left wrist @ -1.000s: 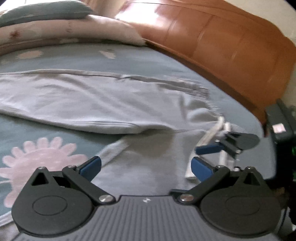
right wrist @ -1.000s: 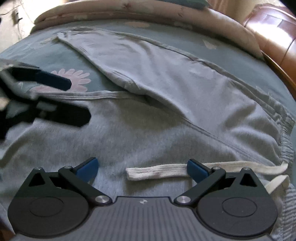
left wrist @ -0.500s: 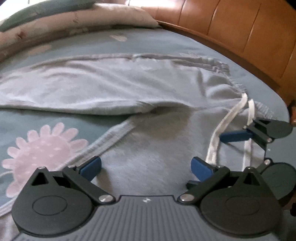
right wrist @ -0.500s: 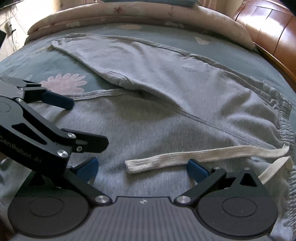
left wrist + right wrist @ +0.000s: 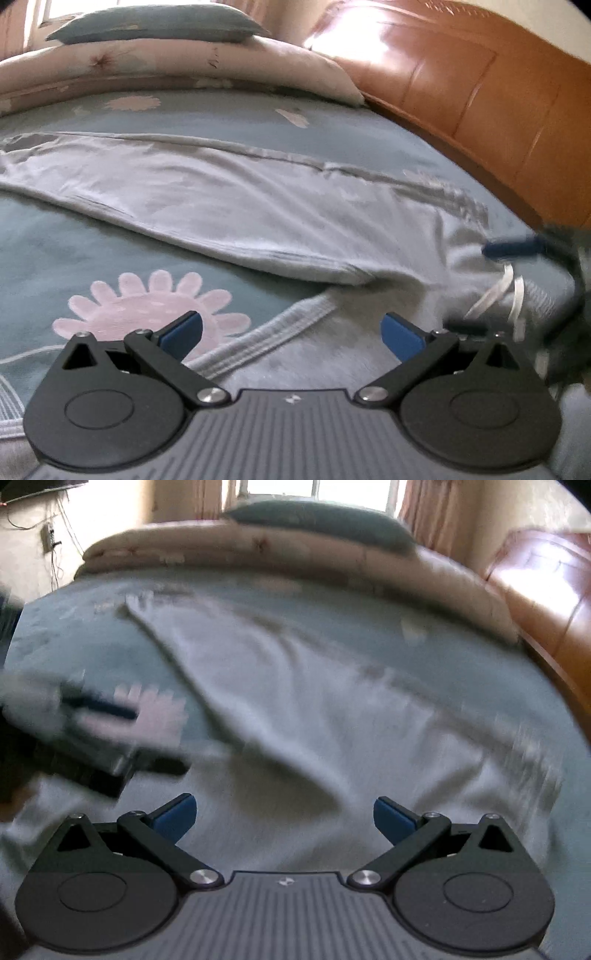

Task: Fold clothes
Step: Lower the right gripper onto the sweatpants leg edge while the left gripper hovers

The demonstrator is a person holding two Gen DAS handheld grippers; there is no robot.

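Note:
Grey sweatpants lie spread across a blue-green bed sheet, one leg stretching to the far left. Their ribbed edge runs between the open fingers of my left gripper, which holds nothing. The white drawstring hangs at the waistband on the right, beside one of the right gripper's blue fingers. In the blurred right wrist view my right gripper is open over the sweatpants, nothing between its fingers. The left gripper's fingers show as a smear at the left.
A pink flower print marks the sheet near the left gripper. A folded quilt with a grey pillow lies at the far end. A wooden headboard runs along the right. A window is behind the bed.
Both cameras have tilted up and moved fast, so the right view is smeared. The drawstring has left the right wrist view. The left gripper now sits over the ribbed edge by the flower.

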